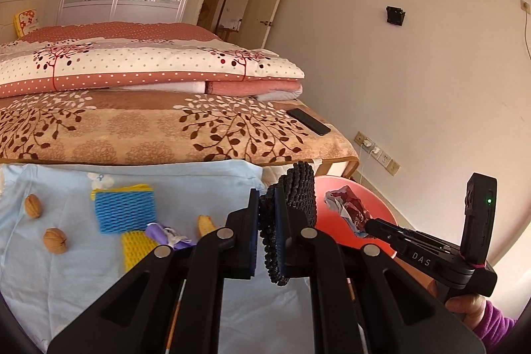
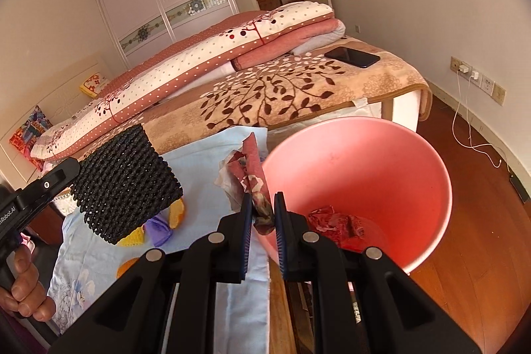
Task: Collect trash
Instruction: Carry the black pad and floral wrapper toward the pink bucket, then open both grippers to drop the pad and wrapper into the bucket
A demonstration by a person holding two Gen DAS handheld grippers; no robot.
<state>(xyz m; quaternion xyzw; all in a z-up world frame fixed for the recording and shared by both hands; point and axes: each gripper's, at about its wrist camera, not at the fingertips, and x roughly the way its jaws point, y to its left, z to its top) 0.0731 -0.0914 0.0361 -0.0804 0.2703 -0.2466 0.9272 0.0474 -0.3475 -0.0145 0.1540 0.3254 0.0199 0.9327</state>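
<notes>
The left gripper (image 1: 268, 223) clamps a black foam net (image 1: 292, 214), held up just left of the pink bin (image 2: 398, 161). The right gripper (image 2: 262, 218) pinches a crumpled red wrapper (image 2: 252, 175) at the bin's near rim. More red wrappers (image 2: 335, 221) lie inside the bin.

Your bin (image 2: 415, 175) stands right of the tabletop (image 2: 205, 151), wrapper (image 2: 332, 221) inside | bed (image 1: 149, 128) behind tabletop, phone (image 1: 308, 121) on it | walnuts (image 1: 33, 205) left, foam nets (image 1: 124, 211) mid-tabletop.
</notes>
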